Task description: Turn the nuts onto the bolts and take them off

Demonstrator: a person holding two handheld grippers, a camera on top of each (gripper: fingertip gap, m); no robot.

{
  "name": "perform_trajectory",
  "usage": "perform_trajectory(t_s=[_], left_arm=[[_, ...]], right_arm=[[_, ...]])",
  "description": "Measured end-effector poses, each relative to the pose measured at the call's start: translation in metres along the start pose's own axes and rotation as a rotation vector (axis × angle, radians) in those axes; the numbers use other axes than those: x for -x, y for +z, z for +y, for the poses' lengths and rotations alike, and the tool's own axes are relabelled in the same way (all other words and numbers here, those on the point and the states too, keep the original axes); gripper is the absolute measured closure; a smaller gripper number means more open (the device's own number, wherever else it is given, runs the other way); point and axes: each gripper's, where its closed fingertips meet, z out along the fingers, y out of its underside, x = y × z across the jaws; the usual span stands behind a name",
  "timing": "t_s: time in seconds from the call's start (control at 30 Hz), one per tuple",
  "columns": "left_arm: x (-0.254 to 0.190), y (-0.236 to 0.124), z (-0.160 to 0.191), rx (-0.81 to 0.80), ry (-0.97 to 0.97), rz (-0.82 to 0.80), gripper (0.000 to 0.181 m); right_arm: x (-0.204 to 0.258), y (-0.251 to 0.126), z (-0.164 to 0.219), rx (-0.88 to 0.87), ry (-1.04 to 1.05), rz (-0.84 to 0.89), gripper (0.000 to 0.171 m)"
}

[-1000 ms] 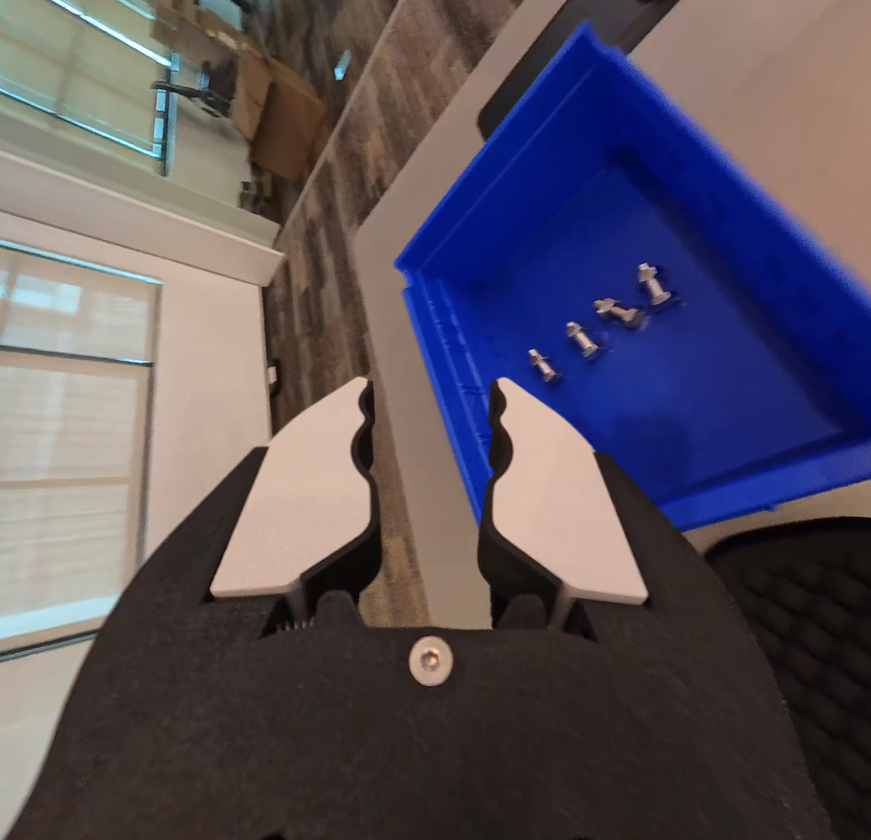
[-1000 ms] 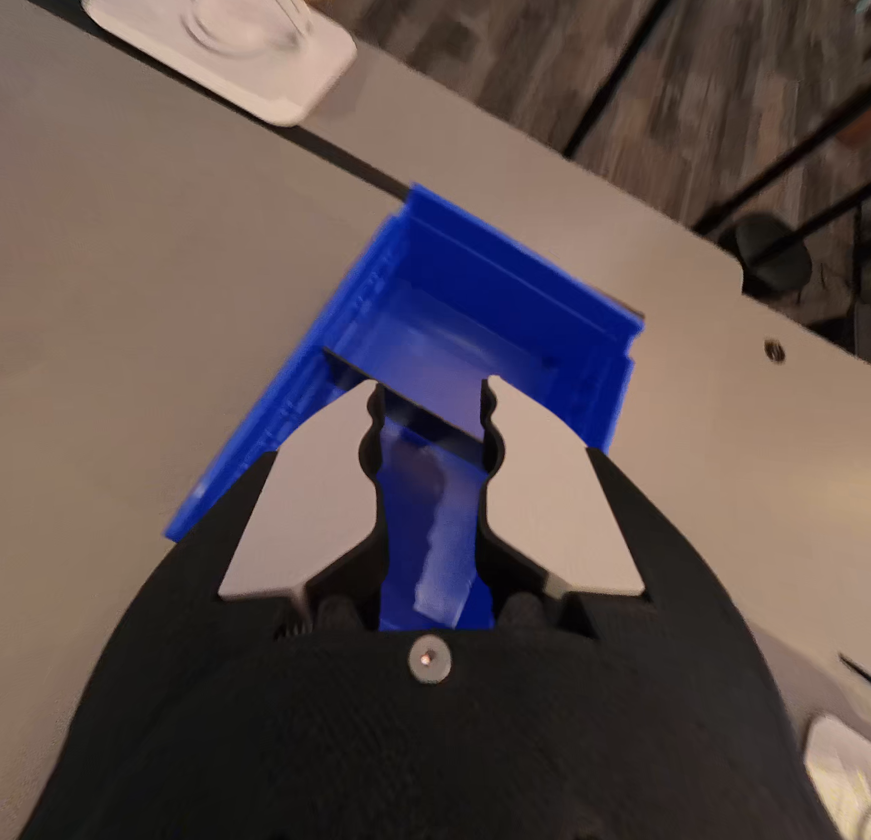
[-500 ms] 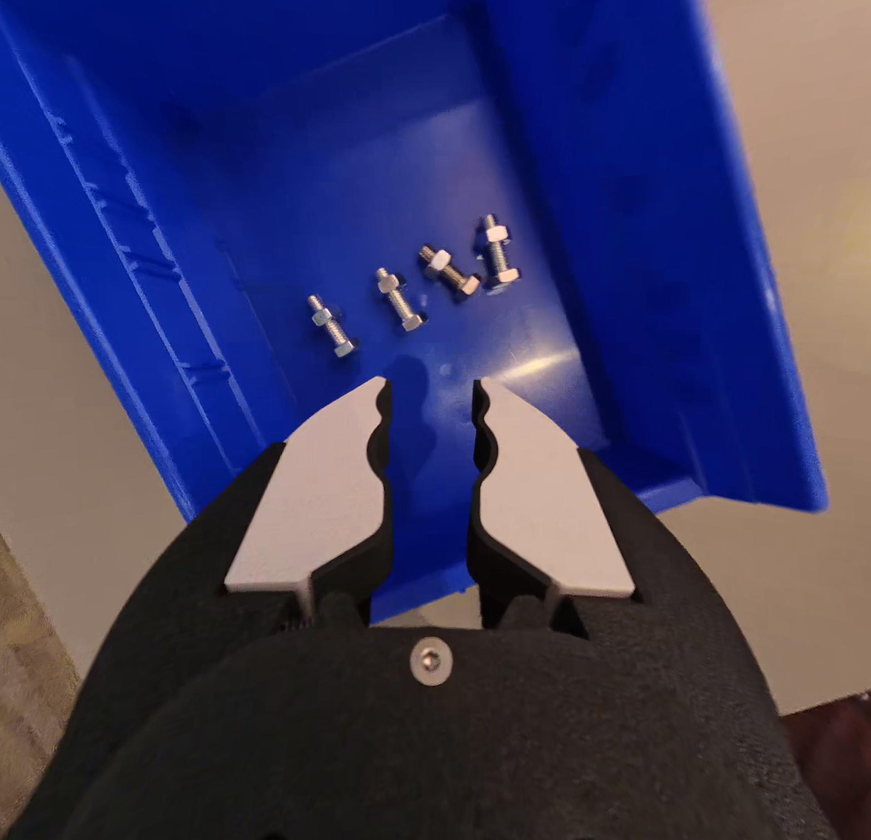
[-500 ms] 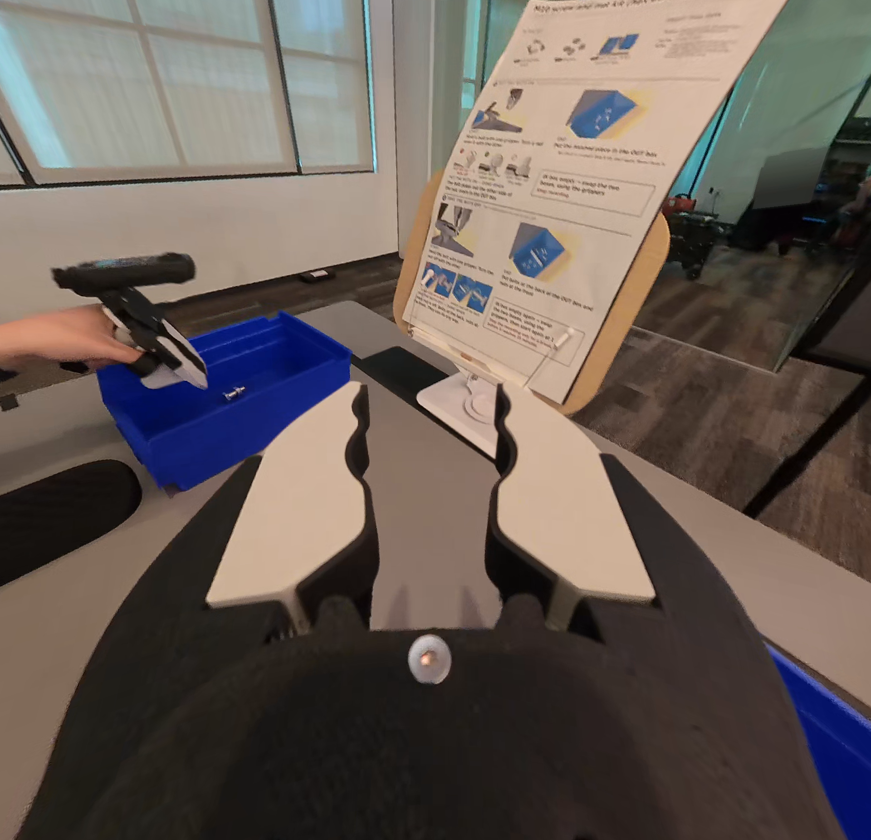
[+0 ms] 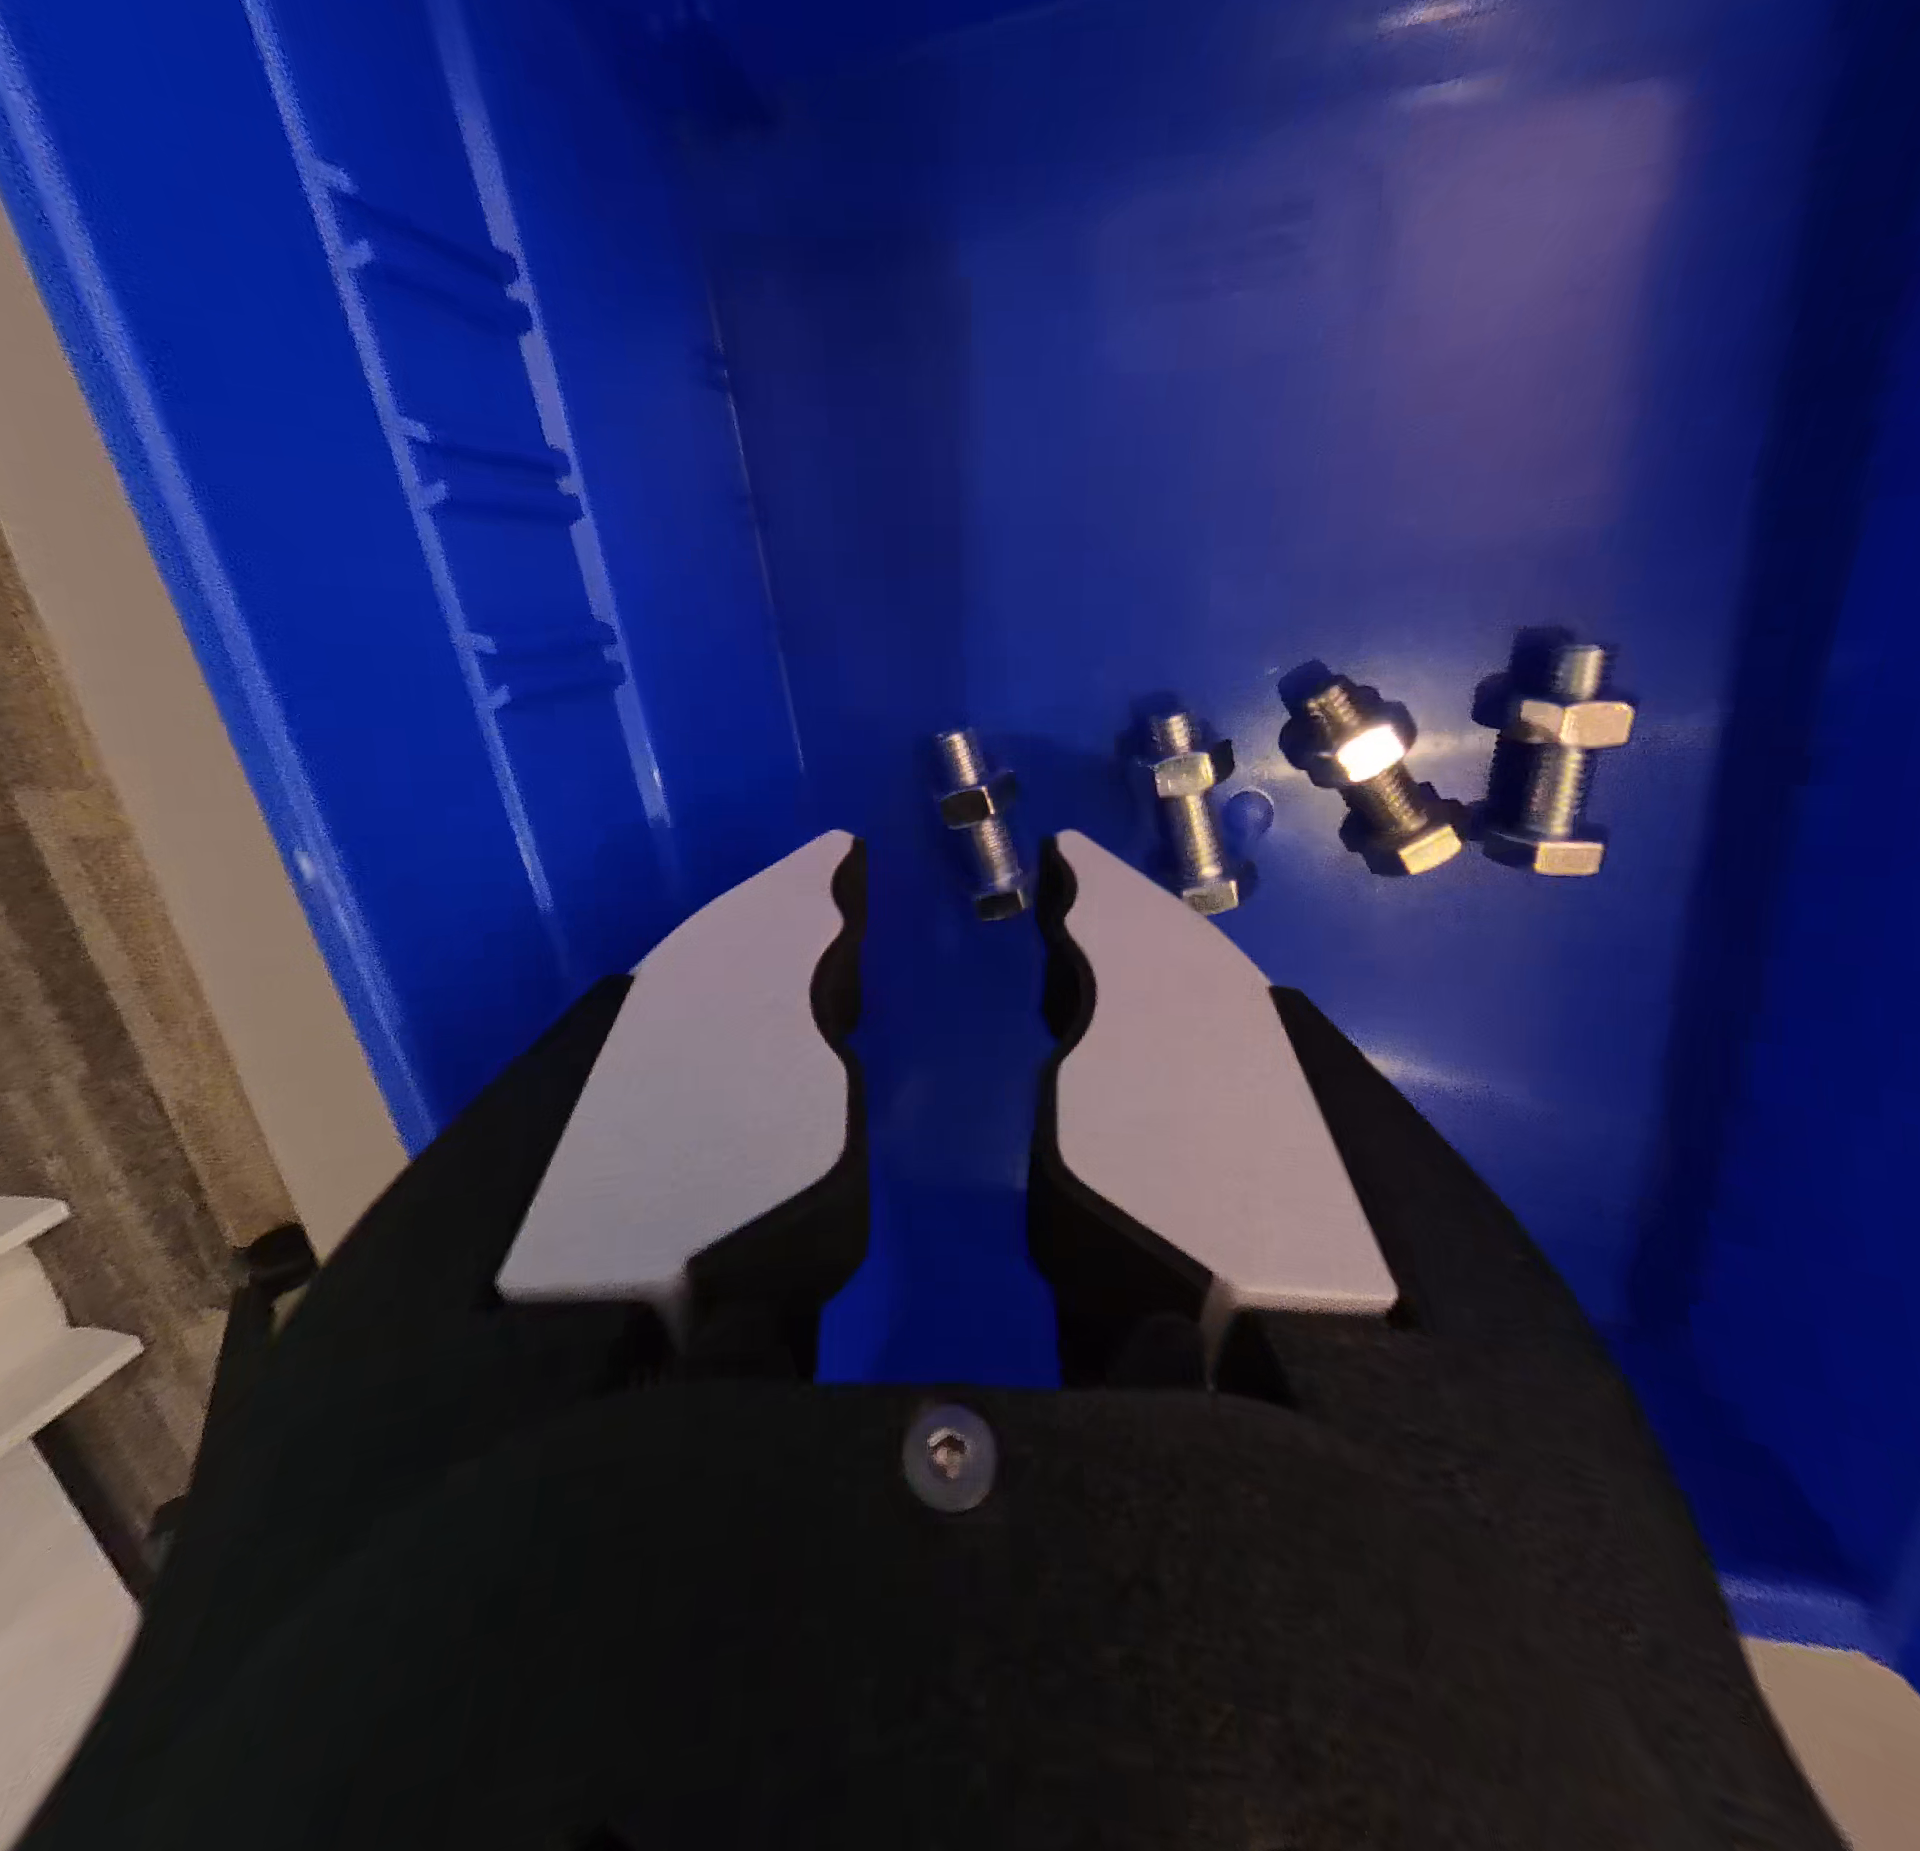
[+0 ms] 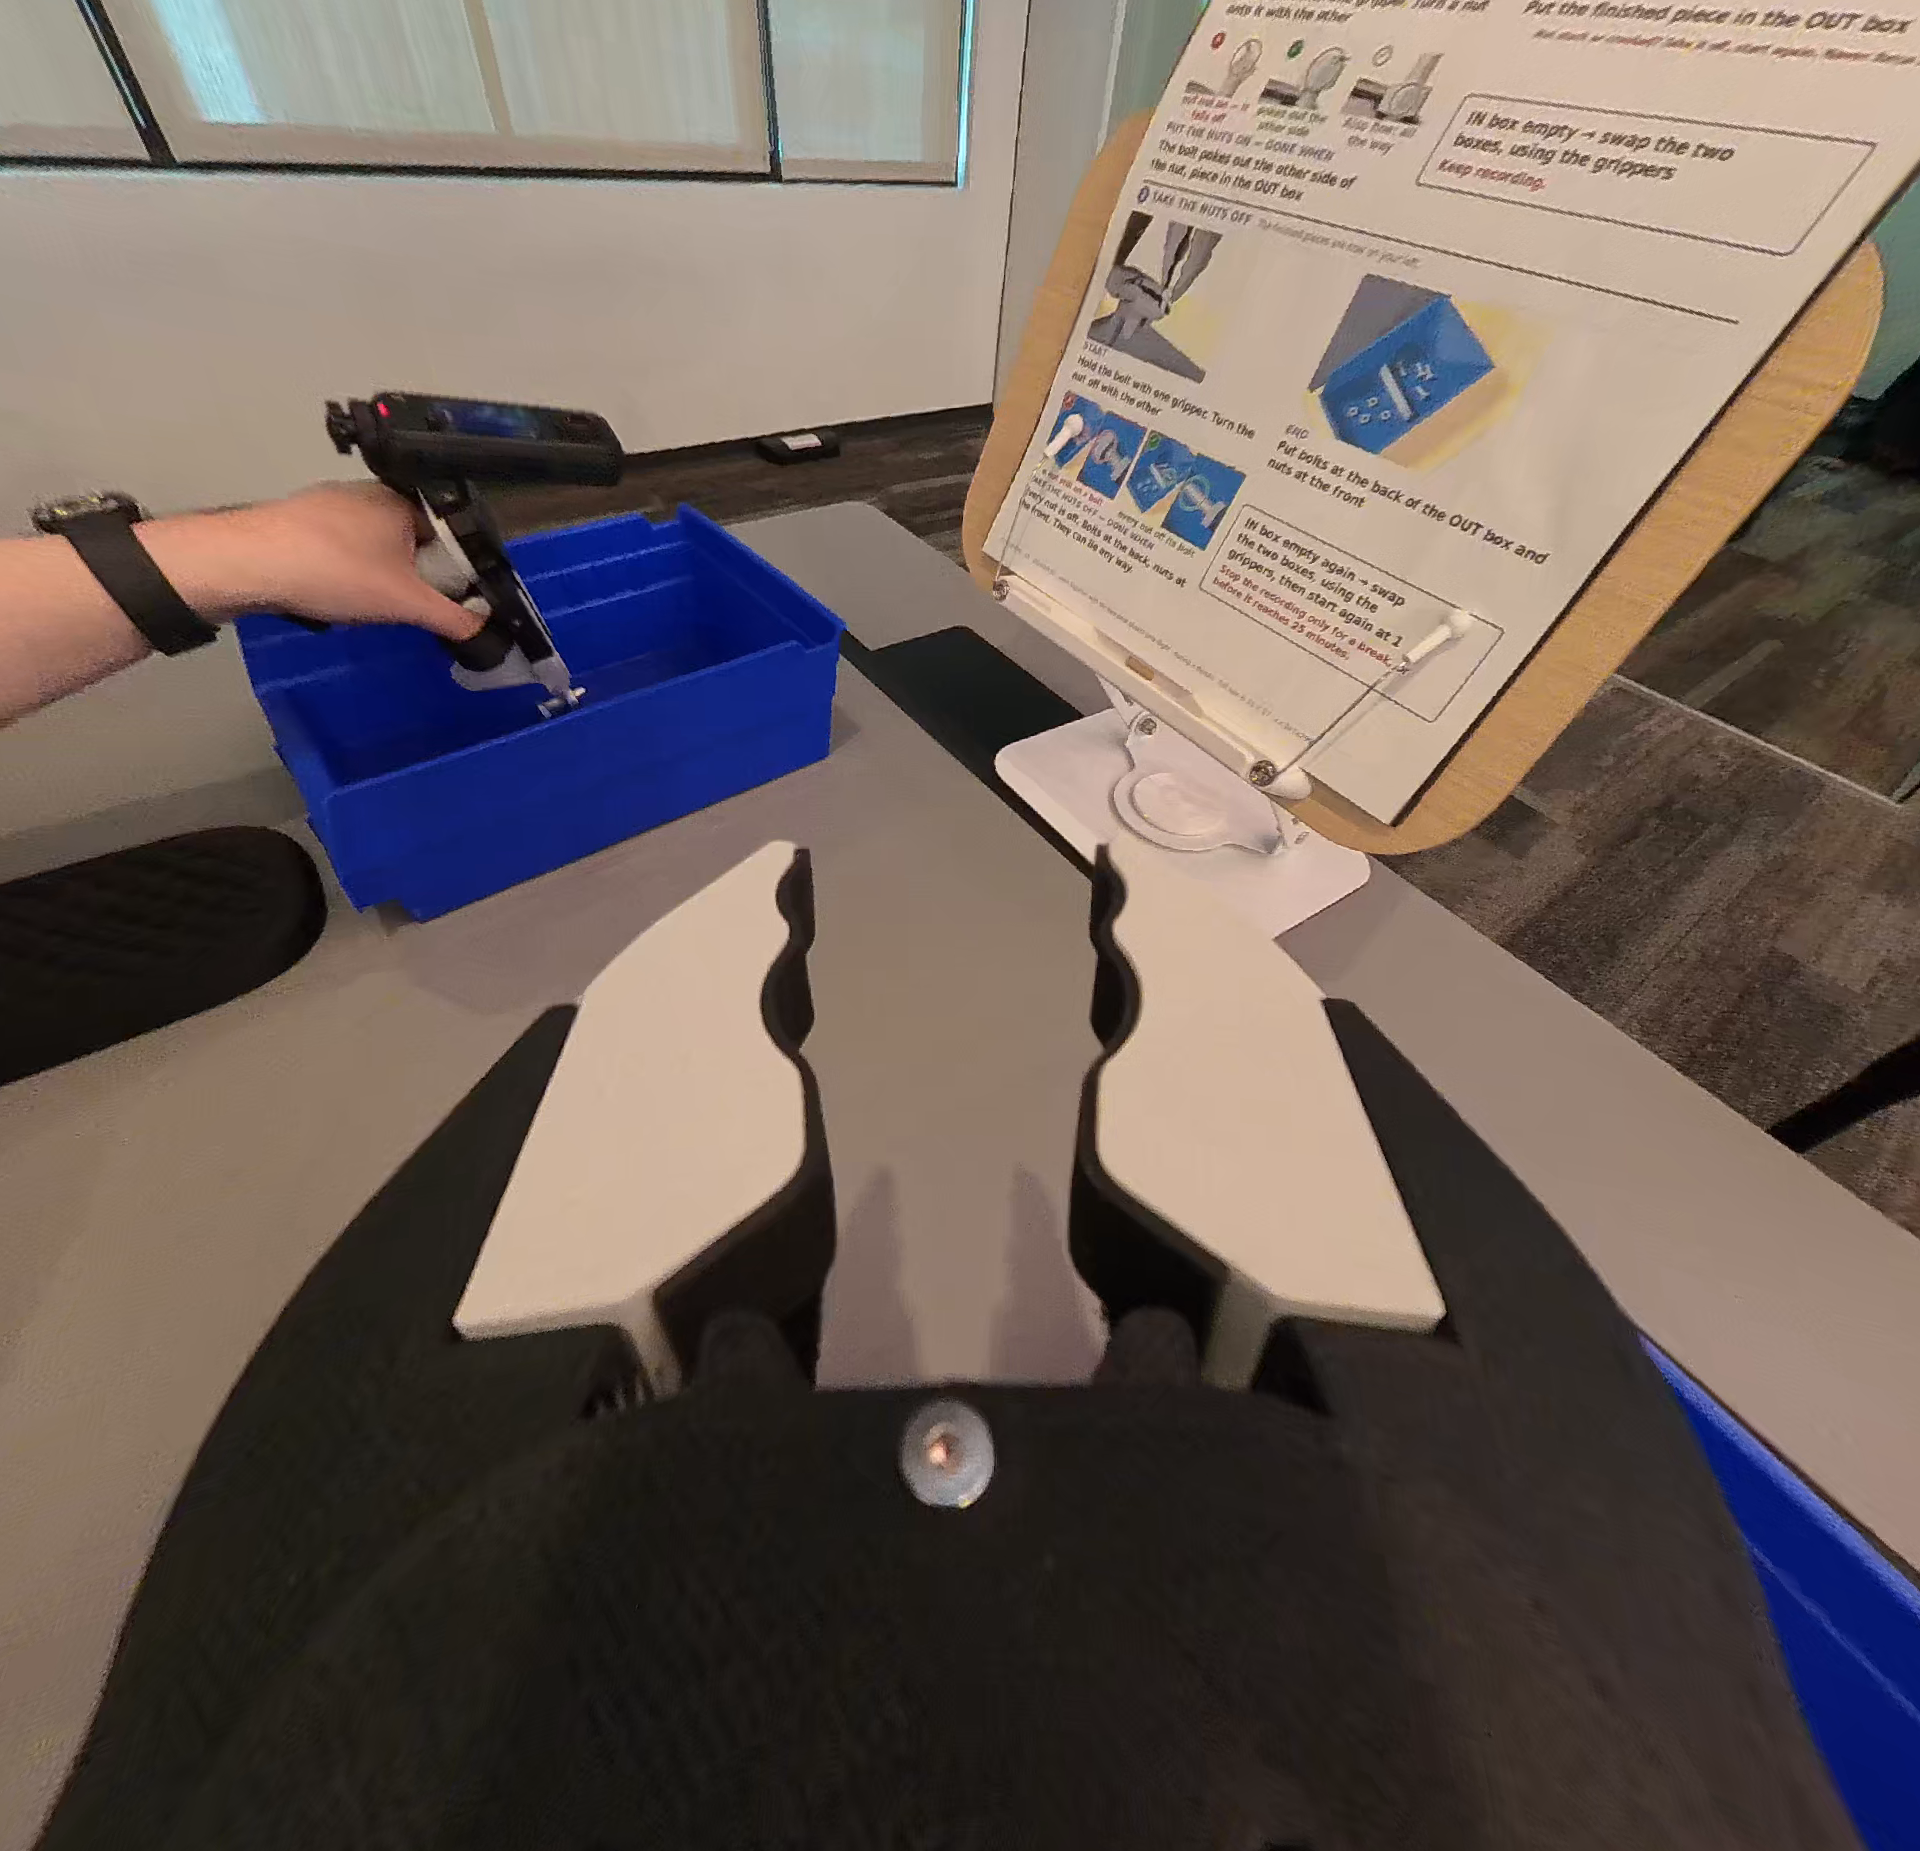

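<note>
The left gripper [image 5: 948, 856] is down inside the blue bin [image 5: 1299, 347], its two pale fingers [image 5: 717, 1053] spread apart with nothing between them, tips just short of the bin's floor. Four bolts lie in a loose row on that floor, each with a nut threaded on its shank. The first bolt [image 5: 982, 837], nearest the bin's ribbed side wall, lies right at the gap between the fingertips, its head end level with them; I cannot tell whether either finger touches it. The second bolt [image 5: 1190, 814] lies just beyond the right finger, the third bolt [image 5: 1366, 775] further along and tilted, with a bright glare on its nut, and the fourth bolt [image 5: 1553, 762] last in the row, closest to the bin's opposite wall. From the right wrist view the same bin sits on the grey table [image 6: 935, 970], and a person's hand [image 6: 343, 560], with a black watch on the wrist, holds the left gripper tipped steeply down into it. Beside the bin on the near side lies a black padded rest [image 6: 135, 928]. On the bin's far side from that rest stands an instruction sheet [image 6: 1455, 295] on a wooden-backed stand with a white base. The right gripper [image 6: 945, 871] hovers over bare table well apart from the bin, its fingers wide apart and empty. A second blue bin [image 6: 1829, 1593] shows at the picture's lower right edge.
</note>
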Motion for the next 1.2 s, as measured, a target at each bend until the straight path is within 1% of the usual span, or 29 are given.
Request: perform_trajectory(t_s=[0.03, 0.13, 0.23, 0.33, 0.4, 0.43, 0.47, 0.6, 0.67, 0.73, 0.77, 0.83, 0.87, 0.93, 1.0, 1.03, 1.1, 1.17, 1.2], left_arm=[[0.0, 0.003, 0.0, 0.0, -0.017, 0.013, 0.146], [-0.003, 0.009, 0.001, 0.012, -0.067, 0.063, 0.144], [0.003, 0.016, 0.006, 0.039, -0.065, 0.034, 0.144], [-0.001, 0.022, 0.011, 0.067, -0.052, 0.034, 0.143], [0.001, 0.022, 0.007, 0.051, -0.042, 0.012, 0.146], [-0.002, 0.022, 0.006, 0.048, -0.028, 0.021, 0.16], [-0.004, 0.023, 0.007, 0.049, -0.008, 0.024, 0.165], [-0.002, 0.021, 0.006, 0.043, 0.055, -0.001, 0.166], [0.001, 0.011, 0.003, 0.001, 0.066, -0.008, 0.166], [0.004, -0.011, -0.003, -0.077, 0.073, -0.034, 0.166], [0.0, -0.028, -0.008, -0.14, 0.087, -0.029, 0.166], [-0.023, -0.072, -0.021, -0.304, 0.111, 0.047, 0.166], [-0.046, -0.098, -0.027, -0.398, 0.141, 0.136, 0.166], [-0.112, -0.158, -0.03, -0.587, 0.292, 0.404, 0.167], [-0.179, -0.216, -0.02, -0.725, 0.462, 0.671, 0.167], [-0.206, -0.239, -0.013, -0.771, 0.546, 0.769, 0.167], [-0.244, -0.268, -0.006, -0.822, 0.651, 0.867, 0.167], [-0.272, -0.284, -0.005, -0.847, 0.726, 0.918, 0.167], [-0.284, -0.291, -0.005, -0.868, 0.759, 0.95, 0.172]], right_arm=[[0.001, 0.002, 0.001, 0.011, -0.017, 0.006, 0.119], [0.001, 0.005, 0.0, 0.009, -0.05, 0.026, 0.122], [0.001, 0.007, -0.006, -0.035, -0.029, 0.012, 0.125], [0.001, 0.013, 0.007, 0.034, 0.006, -0.015, 0.124], [-0.004, 0.017, 0.016, 0.072, -0.002, 0.005, 0.124], [-0.005, 0.02, 0.02, 0.087, -0.004, 0.008, 0.124], [-0.005, 0.021, 0.022, 0.099, -0.005, 0.005, 0.125], [-0.002, 0.028, 0.027, 0.124, -0.036, 0.01, 0.126], [0.0, 0.031, 0.027, 0.125, -0.068, 0.022, 0.127], [0.002, 0.034, 0.024, 0.113, -0.103, 0.036, 0.129], [0.005, 0.036, 0.022, 0.099, -0.118, 0.035, 0.13], [0.016, 0.042, 0.015, 0.055, -0.127, -0.001, 0.132], [0.027, 0.045, 0.011, 0.022, -0.118, -0.046, 0.133], [0.059, 0.05, -0.003, -0.073, -0.067, -0.2, 0.138], [0.097, 0.049, -0.019, -0.19, 0.013, -0.401, 0.144], [0.111, 0.046, -0.026, -0.241, 0.055, -0.485, 0.146], [0.122, 0.04, -0.038, -0.324, 0.124, -0.559, 0.146], [0.121, 0.034, -0.046, -0.378, 0.173, -0.586, 0.146], [0.12, 0.031, -0.047, -0.386, 0.193, -0.605, 0.147]])
